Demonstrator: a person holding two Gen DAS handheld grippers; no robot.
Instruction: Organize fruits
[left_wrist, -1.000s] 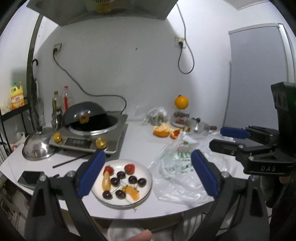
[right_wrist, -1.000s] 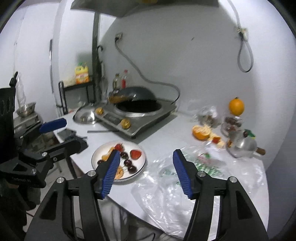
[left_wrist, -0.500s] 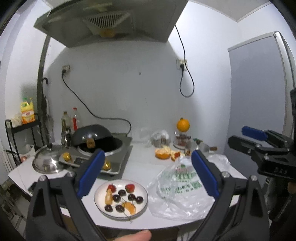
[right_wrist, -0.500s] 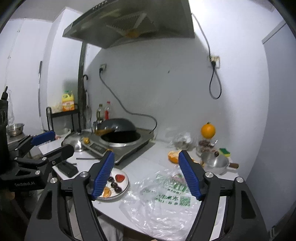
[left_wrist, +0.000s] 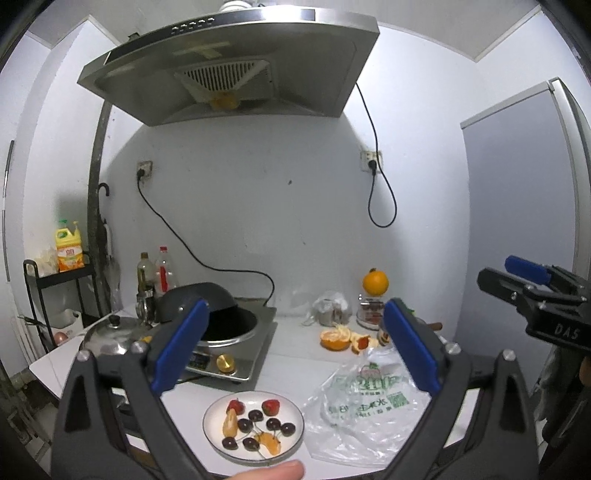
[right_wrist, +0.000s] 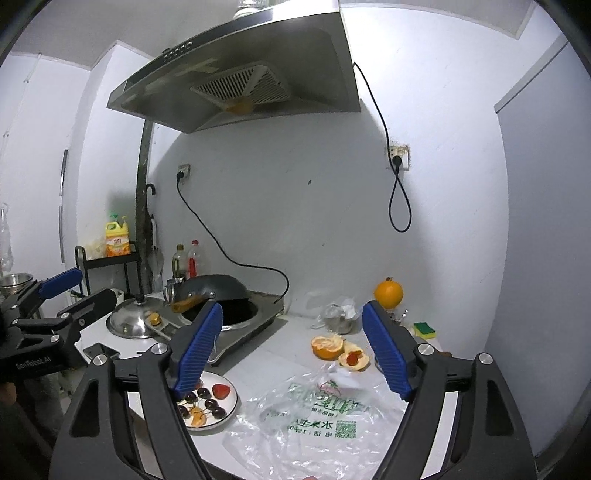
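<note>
A white counter (left_wrist: 295, 365) carries a steel induction cooker (left_wrist: 236, 347), a crumpled clear plastic bag with green print (left_wrist: 369, 398) and a round white plate (left_wrist: 221, 413) of strawberries, dark cherries and orange segments at its front edge. Above it, the left gripper (left_wrist: 295, 347) and right gripper (right_wrist: 291, 347) hang with blue-padded fingers released, spread wide, grasping nothing.

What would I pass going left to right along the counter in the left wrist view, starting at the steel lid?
Steel lid → induction cooker with the wok → white plate of fruit → peeled orange → plastic bag.
</note>
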